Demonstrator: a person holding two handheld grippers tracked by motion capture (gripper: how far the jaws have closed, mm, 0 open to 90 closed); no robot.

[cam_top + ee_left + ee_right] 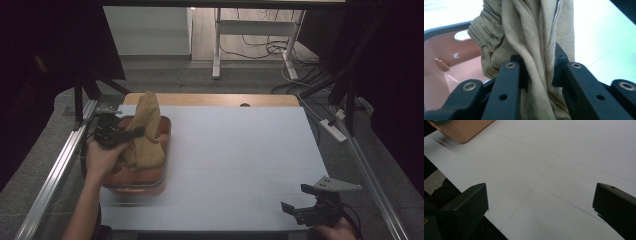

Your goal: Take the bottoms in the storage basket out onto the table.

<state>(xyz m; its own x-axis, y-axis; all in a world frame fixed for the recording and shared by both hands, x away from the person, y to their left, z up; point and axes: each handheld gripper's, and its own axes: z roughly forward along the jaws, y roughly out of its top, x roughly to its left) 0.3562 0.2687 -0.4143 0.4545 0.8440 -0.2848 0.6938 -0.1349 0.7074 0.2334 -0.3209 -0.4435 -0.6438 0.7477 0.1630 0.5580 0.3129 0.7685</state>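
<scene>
At the left of the high view, the left hand-held gripper point(134, 133) is clamped on a tan garment point(146, 132), a soft cotton piece with a gathered elastic edge. In the left gripper view the cloth point(536, 50) is bunched between the two black jaws, which pinch it tight. The garment hangs in a tall drape above a reddish-brown bin point(159, 176) that sits on the white worktop point(240, 150) at the left middle of the frame. Its top peak reaches toward the upper left, near the far edge of the worktop, and its lower folds still touch the bin's inside. So its long axis runs roughly upright, top to bottom in the frame, slightly tilted.

I judge the pickup itself done: the cloth is caught and partly raised. What is left, as it looks to me, is to clear it fully from the bin and lay it out on the bare sheet.

At the lower right of the frame, the right hand-held gripper point(300, 209) waits with its jaws spread wide and nothing between them, low over the worktop, well apart from the garment.
</scene>
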